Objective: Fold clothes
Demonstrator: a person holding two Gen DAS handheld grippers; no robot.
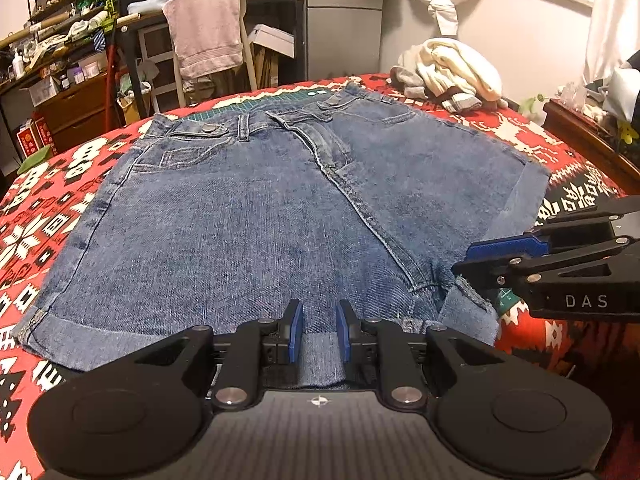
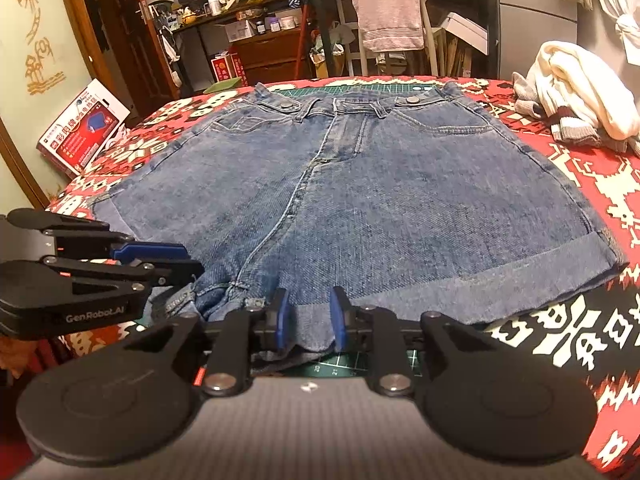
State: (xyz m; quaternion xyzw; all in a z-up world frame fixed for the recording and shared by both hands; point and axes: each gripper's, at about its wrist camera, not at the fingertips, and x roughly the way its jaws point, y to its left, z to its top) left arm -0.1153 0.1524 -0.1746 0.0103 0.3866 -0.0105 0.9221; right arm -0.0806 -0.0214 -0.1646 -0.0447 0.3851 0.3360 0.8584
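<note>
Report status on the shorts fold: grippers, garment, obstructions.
Both grippers, left and right, open at hem. Denim shorts flat, unfolded. Clothes pile well clear.

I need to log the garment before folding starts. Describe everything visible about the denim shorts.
The denim shorts are mid-blue, washed-looking denim, lying flat and unfolded, front up, on the red patterned cloth, waistband away from the cameras. Visible parts: metal snap buttons, belt loops, front pockets, fly seam, rolled cuffs. The left gripper and right gripper each straddle a near leg hem with jaws apart. A green cutting mat shows beneath the hem.
</note>
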